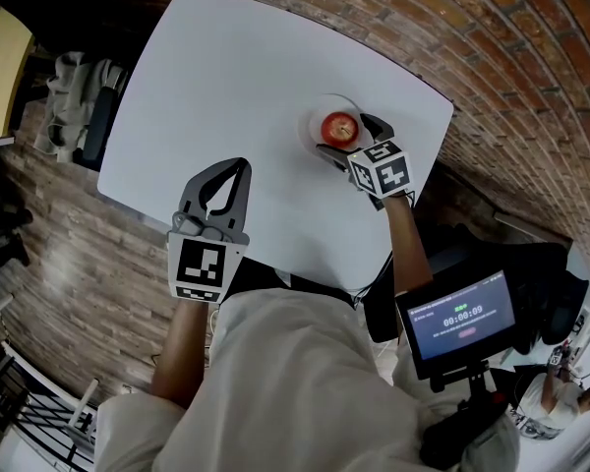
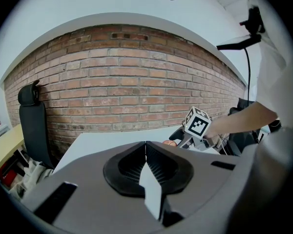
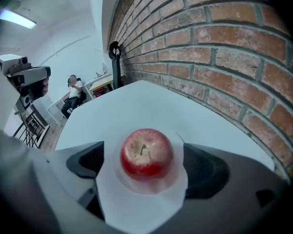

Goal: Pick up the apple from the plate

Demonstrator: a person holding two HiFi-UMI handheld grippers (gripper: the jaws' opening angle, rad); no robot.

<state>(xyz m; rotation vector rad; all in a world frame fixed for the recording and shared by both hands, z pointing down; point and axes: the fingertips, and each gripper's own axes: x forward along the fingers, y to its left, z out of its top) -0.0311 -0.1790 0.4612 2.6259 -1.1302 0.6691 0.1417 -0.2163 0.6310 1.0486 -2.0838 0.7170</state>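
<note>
Plainly straddled apple (image 3: 146,153) on plate (image 1: 310,116) with right tool (image 1: 344,134) spread wide, not touching it; held left tool (image 1: 244,164), jaws together, over tabletop (image 1: 236,77).

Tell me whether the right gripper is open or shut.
Open. The right gripper has its jaws wide on either side of the apple, with a gap showing on both sides.

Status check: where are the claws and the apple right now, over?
Left claw shut, empty, over the table. Right claw open, straddling the apple, not gripping. Apple sits on the plate. Nothing in the way.
</note>
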